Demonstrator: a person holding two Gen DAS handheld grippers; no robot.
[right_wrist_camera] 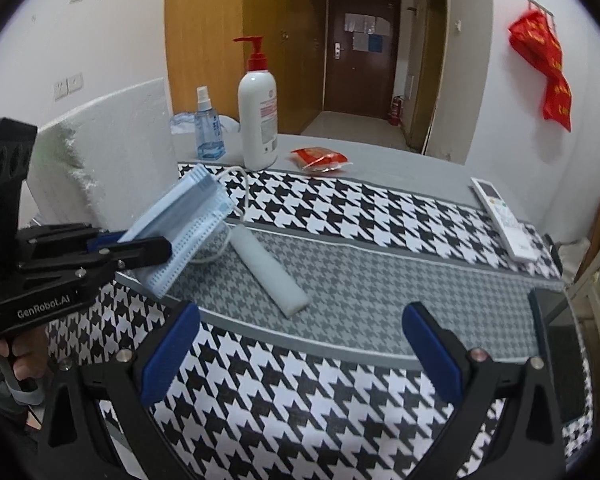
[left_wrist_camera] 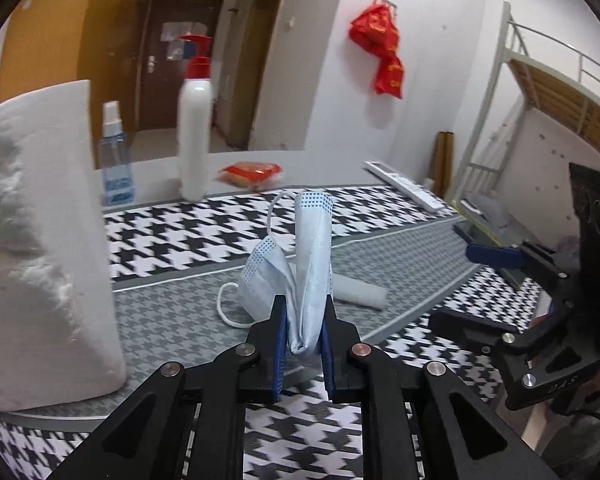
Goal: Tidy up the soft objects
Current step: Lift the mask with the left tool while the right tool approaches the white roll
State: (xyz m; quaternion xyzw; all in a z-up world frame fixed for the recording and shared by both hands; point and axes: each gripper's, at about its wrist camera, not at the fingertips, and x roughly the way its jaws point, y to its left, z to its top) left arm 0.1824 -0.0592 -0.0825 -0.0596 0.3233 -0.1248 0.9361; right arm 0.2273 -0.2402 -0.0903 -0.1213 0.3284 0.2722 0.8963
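A light blue face mask [left_wrist_camera: 312, 248] is folded and pinched between the pads of my left gripper [left_wrist_camera: 304, 302], which is shut on it. From the right wrist view the mask [right_wrist_camera: 188, 216] is held tilted just above the cloth by the left gripper [right_wrist_camera: 140, 250], with its white ear loop trailing down. A small white foam roll [right_wrist_camera: 268, 268] lies on the grey band of the cloth just beyond the mask. My right gripper [right_wrist_camera: 300, 312] is open and holds nothing, its blue pads wide apart in front of the roll's near end.
A big white foam block [left_wrist_camera: 40, 240] stands at the left. Behind are a white pump bottle [right_wrist_camera: 258, 116], a blue spray bottle [right_wrist_camera: 208, 128] and a red packet [right_wrist_camera: 320, 158]. A remote control [right_wrist_camera: 504, 220] lies at the right. A houndstooth cloth [right_wrist_camera: 340, 208] covers the table.
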